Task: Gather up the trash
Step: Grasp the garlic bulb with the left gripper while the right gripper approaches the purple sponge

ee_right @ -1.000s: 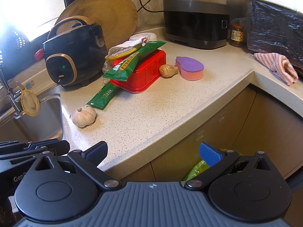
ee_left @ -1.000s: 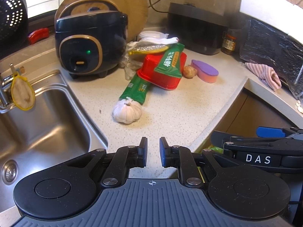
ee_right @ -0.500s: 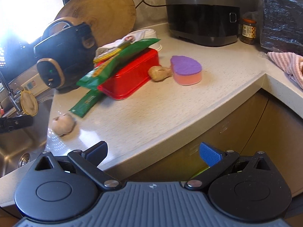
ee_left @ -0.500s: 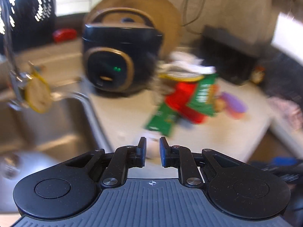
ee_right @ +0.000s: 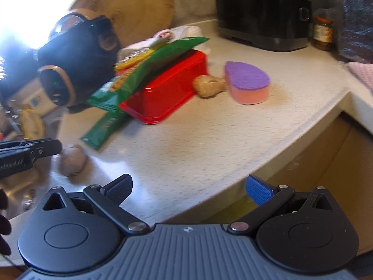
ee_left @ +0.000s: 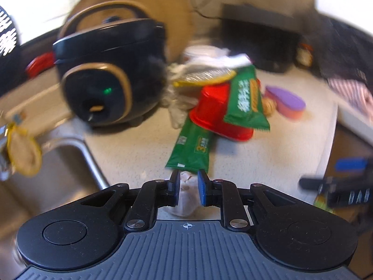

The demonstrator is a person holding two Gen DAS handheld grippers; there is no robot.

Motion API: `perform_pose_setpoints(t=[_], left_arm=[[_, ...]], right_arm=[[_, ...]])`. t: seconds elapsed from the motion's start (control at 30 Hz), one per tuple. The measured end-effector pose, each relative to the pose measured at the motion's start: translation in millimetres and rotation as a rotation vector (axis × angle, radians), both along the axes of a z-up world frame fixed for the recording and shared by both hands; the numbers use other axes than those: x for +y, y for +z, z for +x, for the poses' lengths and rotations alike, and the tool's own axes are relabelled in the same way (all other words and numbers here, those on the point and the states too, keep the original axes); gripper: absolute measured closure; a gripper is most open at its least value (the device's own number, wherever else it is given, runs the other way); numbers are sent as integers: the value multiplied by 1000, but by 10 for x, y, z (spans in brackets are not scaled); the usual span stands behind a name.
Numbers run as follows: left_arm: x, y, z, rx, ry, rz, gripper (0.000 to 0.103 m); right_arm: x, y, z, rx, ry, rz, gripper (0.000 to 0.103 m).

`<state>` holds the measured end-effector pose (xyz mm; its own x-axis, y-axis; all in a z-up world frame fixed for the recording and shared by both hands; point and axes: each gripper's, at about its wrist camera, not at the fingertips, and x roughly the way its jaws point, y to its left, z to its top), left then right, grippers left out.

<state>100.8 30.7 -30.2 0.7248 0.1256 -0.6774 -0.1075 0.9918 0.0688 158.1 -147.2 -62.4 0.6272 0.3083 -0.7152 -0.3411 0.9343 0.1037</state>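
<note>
Two green snack wrappers are in view. One [ee_left: 191, 151] lies flat on the counter; the other [ee_left: 247, 102] rests on an upturned red container [ee_left: 214, 107] under a yellow wrapper [ee_left: 205, 75]. My left gripper [ee_left: 188, 179] hovers just short of the flat wrapper's near end. Its jaws are opening, with a narrow gap. A garlic bulb [ee_left: 185, 200] shows through that gap, below the pads and not pinched. In the right wrist view the garlic [ee_right: 72, 159] sits on the counter beside the left gripper's tip [ee_right: 54, 148]. My right gripper [ee_right: 188, 186] is wide open and holds nothing, above the counter's front edge.
A dark rice cooker [ee_left: 107, 77] stands behind the wrappers with a round wooden board [ee_right: 135, 7] behind it. The steel sink [ee_left: 46, 175] is to the left. Ginger [ee_right: 208, 85], a purple-pink sponge [ee_right: 248, 84], a black appliance [ee_right: 263, 14] and a jar [ee_right: 322, 32] sit to the right.
Both grippers have moved forward and lower toward the counter. The left one now sits over the garlic near the flat green wrapper, its gap slightly wider. The right stays wide open.
</note>
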Motion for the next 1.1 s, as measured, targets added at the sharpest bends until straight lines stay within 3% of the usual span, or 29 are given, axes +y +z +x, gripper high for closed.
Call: perform_pose_setpoints(t=[0.17, 0.23, 0.3, 0.4, 0.5, 0.57, 0.63, 0.87, 1.1], left_arm=[[-32, -117, -16, 2, -119, 70, 76], [-33, -134, -18, -7, -150, 73, 69], [-32, -145, -5, -4, -191, 54, 52], [-52, -141, 29, 2, -236, 35, 40], [9, -108, 70, 2, -207, -3, 43], [42, -100, 73, -12, -139, 32, 44], [60, -133, 101, 26, -76, 65, 44], [168, -152, 255, 58, -7, -62, 45], [164, -242, 314, 77, 42, -80, 42]], right_arm=[[85, 22, 141, 0, -79, -67, 0], [117, 34, 197, -5, -110, -81, 0], [146, 36, 228, -11, -117, -75, 0], [184, 34, 297, -13, -119, -72, 0], [170, 36, 369, -12, -111, -48, 0], [154, 27, 400, -16, -68, -31, 0], [167, 8, 421, -23, -8, -31, 0], [200, -47, 399, -40, 119, -13, 0], [195, -128, 412, 7, 163, 1, 0]])
